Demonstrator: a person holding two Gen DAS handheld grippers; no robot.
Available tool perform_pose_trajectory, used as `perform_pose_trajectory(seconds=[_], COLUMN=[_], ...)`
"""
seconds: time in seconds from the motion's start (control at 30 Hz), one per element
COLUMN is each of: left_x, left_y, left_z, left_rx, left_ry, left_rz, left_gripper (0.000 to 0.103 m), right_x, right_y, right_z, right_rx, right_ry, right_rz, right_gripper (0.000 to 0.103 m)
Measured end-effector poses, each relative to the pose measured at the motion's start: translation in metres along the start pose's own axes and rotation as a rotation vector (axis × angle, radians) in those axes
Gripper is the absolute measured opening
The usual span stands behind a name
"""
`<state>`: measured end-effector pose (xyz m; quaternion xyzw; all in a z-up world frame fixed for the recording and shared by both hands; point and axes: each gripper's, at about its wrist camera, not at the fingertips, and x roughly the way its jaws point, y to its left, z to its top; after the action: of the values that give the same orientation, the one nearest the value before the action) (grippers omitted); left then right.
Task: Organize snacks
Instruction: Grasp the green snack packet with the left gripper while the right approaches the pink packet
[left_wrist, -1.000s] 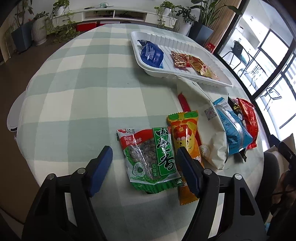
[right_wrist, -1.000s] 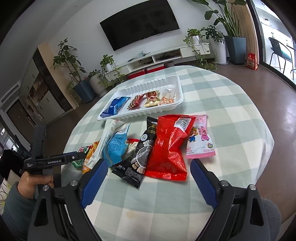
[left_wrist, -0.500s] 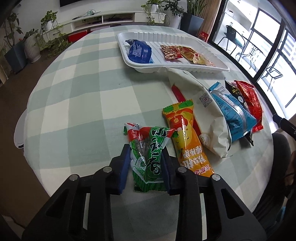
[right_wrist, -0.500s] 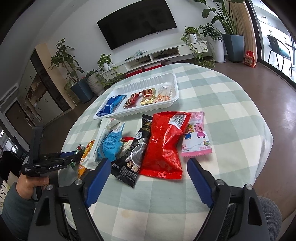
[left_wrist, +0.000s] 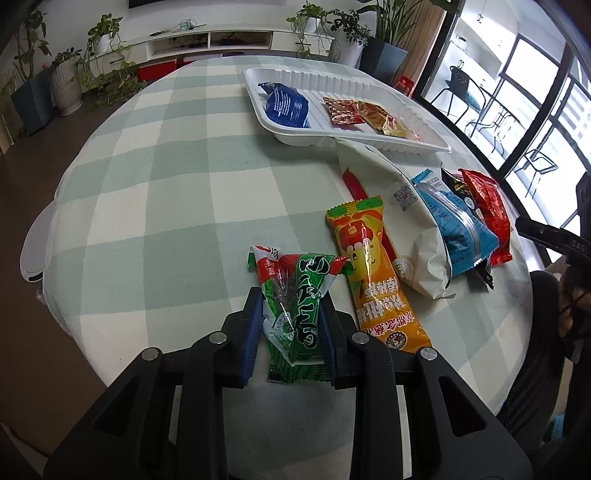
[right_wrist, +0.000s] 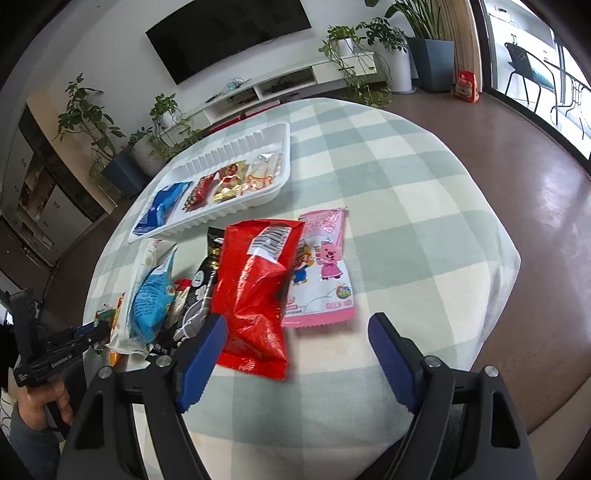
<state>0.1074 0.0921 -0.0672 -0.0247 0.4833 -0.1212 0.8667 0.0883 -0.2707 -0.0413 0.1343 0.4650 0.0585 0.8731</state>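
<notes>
My left gripper (left_wrist: 290, 325) is shut on a green seed packet (left_wrist: 295, 306), squeezing it from both sides just above the checked tablecloth. An orange packet (left_wrist: 373, 273) lies right of it, then a white bag (left_wrist: 402, 218), a blue bag (left_wrist: 450, 218) and a red bag (left_wrist: 487, 206). The white tray (left_wrist: 369, 79) at the far side holds a blue packet (left_wrist: 286, 105) and small red and gold packets (left_wrist: 364, 114). My right gripper (right_wrist: 297, 354) is open above the table's near edge, with the red bag (right_wrist: 255, 295) and a pink packet (right_wrist: 321, 273) just ahead of it.
The round table (right_wrist: 424, 192) has a green-and-cream checked cloth and drops off close behind both grippers. A black packet (right_wrist: 201, 291) lies under the red bag. Plants, a TV unit and a window wall surround the table.
My left gripper has closed on the green seed packet, which crumpled and rose slightly. My right gripper has moved closer to the red bag and stayed open.
</notes>
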Motion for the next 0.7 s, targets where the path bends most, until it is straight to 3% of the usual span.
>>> perform_pose_trajectory(seconds=[0.17,0.57,0.7], left_x=[-0.001,0.0,0.0], left_y=[0.003,0.004,0.005], left_z=[-0.003,-0.003,-0.003], left_rx=[-0.014,-0.018,-0.021], left_ry=[0.0,-0.003,-0.006], left_rz=[-0.01,-0.019,-0.023], left_gripper=[0.026,0.026,0.026], right_x=[0.018,0.061,0.064], right_y=[-0.001,0.013,0.018], right_z=[0.016,0.036,0.038], right_rx=[-0.057,-0.222,-0.258], right_ry=[0.052,0.148,0.144], right_rz=[-0.078,-0.156,-0.185], right_gripper=[0.075,0.062,0.045])
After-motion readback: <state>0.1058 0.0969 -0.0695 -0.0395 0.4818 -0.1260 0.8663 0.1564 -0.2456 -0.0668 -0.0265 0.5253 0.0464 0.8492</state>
